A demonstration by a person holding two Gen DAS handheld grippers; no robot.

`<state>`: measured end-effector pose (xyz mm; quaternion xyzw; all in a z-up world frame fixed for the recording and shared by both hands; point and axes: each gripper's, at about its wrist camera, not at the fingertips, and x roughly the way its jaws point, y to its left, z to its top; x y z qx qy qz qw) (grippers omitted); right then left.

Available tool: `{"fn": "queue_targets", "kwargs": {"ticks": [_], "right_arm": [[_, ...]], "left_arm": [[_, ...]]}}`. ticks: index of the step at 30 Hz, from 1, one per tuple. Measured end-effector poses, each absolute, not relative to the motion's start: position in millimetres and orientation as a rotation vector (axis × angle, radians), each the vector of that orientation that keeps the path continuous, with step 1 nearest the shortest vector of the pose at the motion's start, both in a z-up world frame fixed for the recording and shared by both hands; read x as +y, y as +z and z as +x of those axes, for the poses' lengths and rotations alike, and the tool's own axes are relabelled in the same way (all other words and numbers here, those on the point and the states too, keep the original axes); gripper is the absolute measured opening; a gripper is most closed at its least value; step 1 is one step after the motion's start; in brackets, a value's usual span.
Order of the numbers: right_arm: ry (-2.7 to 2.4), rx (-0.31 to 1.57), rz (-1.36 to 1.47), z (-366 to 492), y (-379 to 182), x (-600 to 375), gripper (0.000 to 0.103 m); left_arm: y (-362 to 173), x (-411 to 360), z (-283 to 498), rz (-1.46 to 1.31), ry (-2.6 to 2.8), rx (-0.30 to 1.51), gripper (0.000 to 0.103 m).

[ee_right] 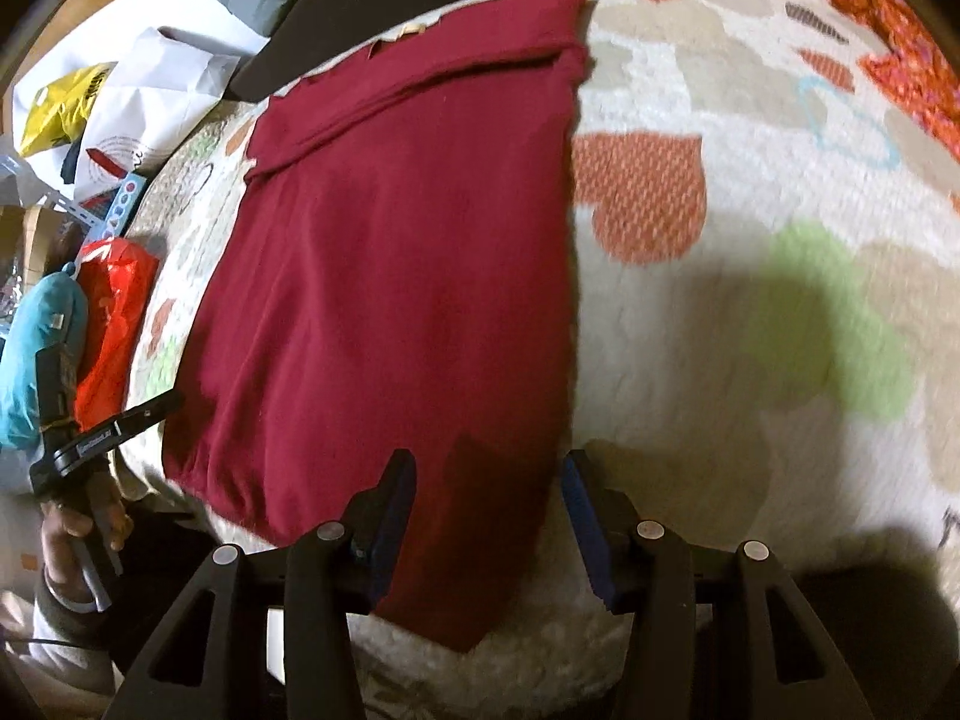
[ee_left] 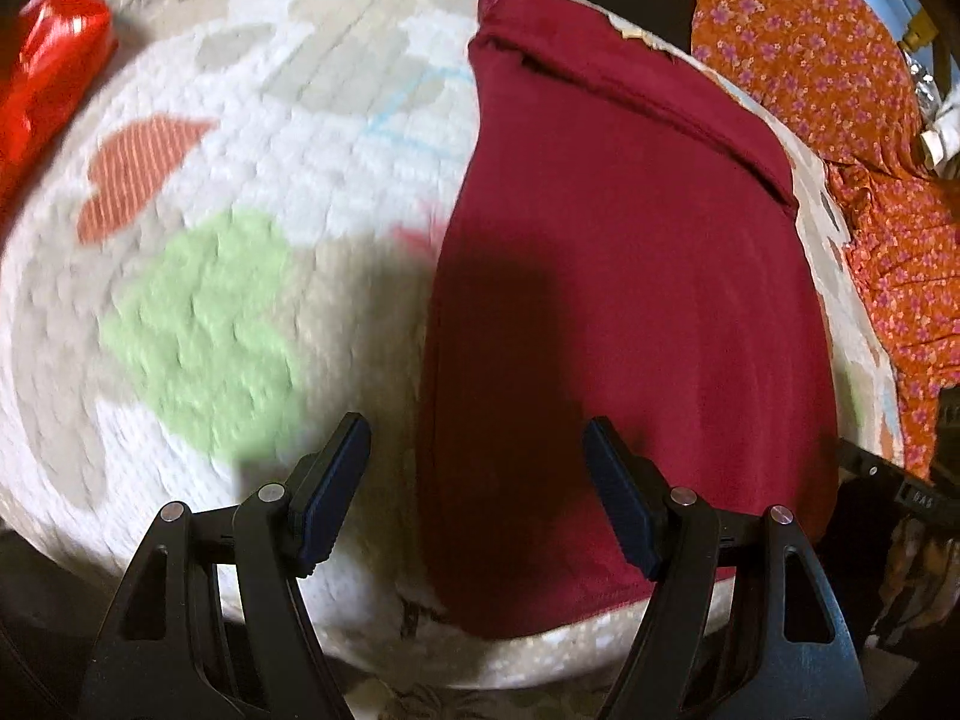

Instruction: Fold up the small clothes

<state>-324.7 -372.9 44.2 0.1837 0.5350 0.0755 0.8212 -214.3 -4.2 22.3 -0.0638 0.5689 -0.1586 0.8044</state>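
Observation:
A dark red garment [ee_left: 630,276] lies flat, folded into a long strip, on a white blanket [ee_left: 252,192] with orange hearts and a green patch. It also shows in the right wrist view [ee_right: 408,276]. My left gripper [ee_left: 477,450] is open and empty, hovering over the garment's near left edge. My right gripper [ee_right: 489,480] is open and empty, with the garment's near right corner between its fingers below. The left gripper shows at the left edge of the right wrist view [ee_right: 108,426], held in a hand.
An orange floral cloth [ee_left: 840,120] lies along the blanket's far side. A red plastic bag [ee_right: 114,324] and a teal bundle [ee_right: 36,348] sit beside the blanket. White and yellow bags [ee_right: 120,96] and a dark board [ee_right: 384,6] lie beyond.

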Motion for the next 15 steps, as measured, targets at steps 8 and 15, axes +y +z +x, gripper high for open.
{"fn": "queue_targets", "kwargs": {"ticks": [8,15], "right_arm": [[0.189,1.194,0.412,-341,27,-366,0.049],[0.216,1.183,0.427,-346,22,-359,0.051]], "left_arm": [[17,-18,-222,-0.092,-0.370,1.243,0.083],[14,-24,-222,-0.118,-0.417,1.258,0.091]]}}
